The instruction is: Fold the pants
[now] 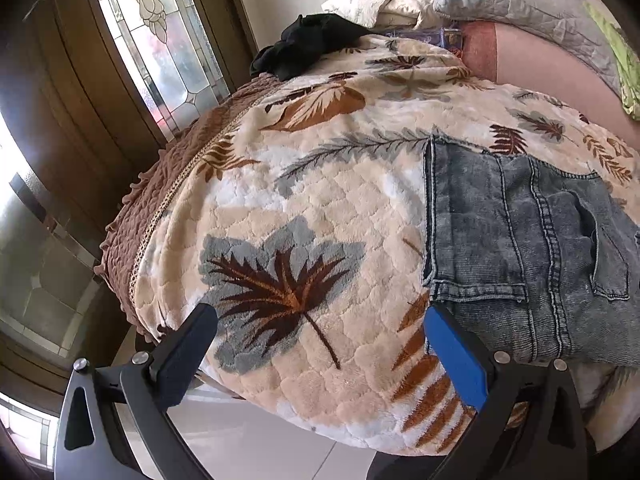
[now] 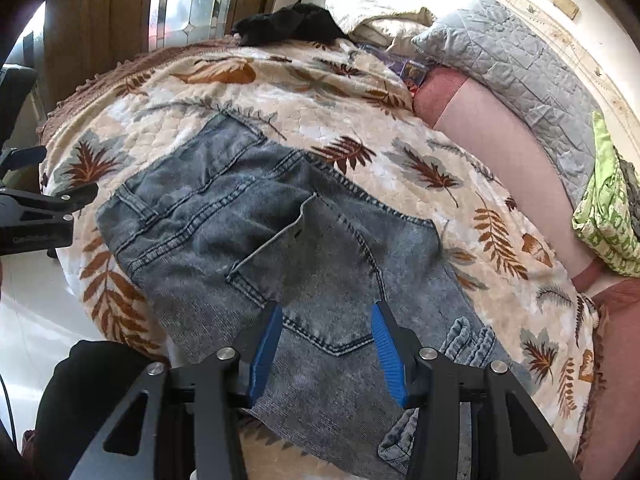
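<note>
Pants [image 2: 280, 240] spread under right tongs [image 2: 326, 320] — untouched.

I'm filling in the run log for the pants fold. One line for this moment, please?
jeans: folded, flat on leaf blanket | left gripper: open, beside jeans | right gripper: over jeans, half open, no grip visible

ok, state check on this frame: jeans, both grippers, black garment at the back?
jeans: folded, lying flat on the leaf-print blanket, near its front edge.
left gripper: open, fingers wide, nothing between them, over the blanket beside the jeans.
right gripper: open, fingers either side of the jeans, not pinching.
black garment: crumpled in a heap at the far side of the bed.
</note>
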Tool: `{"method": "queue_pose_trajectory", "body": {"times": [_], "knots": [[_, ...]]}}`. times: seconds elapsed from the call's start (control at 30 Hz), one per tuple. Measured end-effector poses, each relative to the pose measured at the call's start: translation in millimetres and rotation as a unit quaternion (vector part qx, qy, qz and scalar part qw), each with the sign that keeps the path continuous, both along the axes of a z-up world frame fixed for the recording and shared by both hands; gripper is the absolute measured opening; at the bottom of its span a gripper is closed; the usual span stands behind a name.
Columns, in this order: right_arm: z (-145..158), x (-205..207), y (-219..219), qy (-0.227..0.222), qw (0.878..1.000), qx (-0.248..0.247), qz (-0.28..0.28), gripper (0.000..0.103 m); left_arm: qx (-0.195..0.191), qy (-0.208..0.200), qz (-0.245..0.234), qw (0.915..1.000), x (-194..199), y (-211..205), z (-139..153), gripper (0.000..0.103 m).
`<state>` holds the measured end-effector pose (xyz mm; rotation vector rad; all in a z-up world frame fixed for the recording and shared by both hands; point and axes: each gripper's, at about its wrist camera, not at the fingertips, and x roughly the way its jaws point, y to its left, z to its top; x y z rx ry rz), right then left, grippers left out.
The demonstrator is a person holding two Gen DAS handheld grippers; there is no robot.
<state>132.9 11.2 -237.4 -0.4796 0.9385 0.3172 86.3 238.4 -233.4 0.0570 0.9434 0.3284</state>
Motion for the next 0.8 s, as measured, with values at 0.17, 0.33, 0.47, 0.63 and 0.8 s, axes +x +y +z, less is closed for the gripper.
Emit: {"method": "queue_pose_trajectory", "body": {"times": [0.17,0.33,0.47,0.63,0.8], "knots": [[0.7,3.8,-23.7,0.01,0.999,0.033,-0.02,0.05,0.013,0.018,-0.004,0.9998,3.4,-0.1,-6.2,0.103],[-15.6,13.4,-45.7,0.058,0.994,0.067,-0.059,0.05,-0.031,0.043,-0.001,0.9986,-0.6,3.8,-18.9,0.103],[-41.0,13.8,-43.5,0.085,0.992,0.072,-0.06,0.05,-0.088,0.052,-0.008,0.9948,-3.5,5.2,-21.3,0.103],[-60.8,7.8,-51.4,0.079,0.99,0.094,-0.071,0.061,-0.153,0.049,-0.019,0.9868,-6.4,2.7,-17.3,0.103],[-58.5,6.5,-72.2,0.08,0.982,0.148,-0.091,0.064,-0.196,0.048,-0.042,0.9784,-4.7,-12.3,-16.3,0.103]]}}
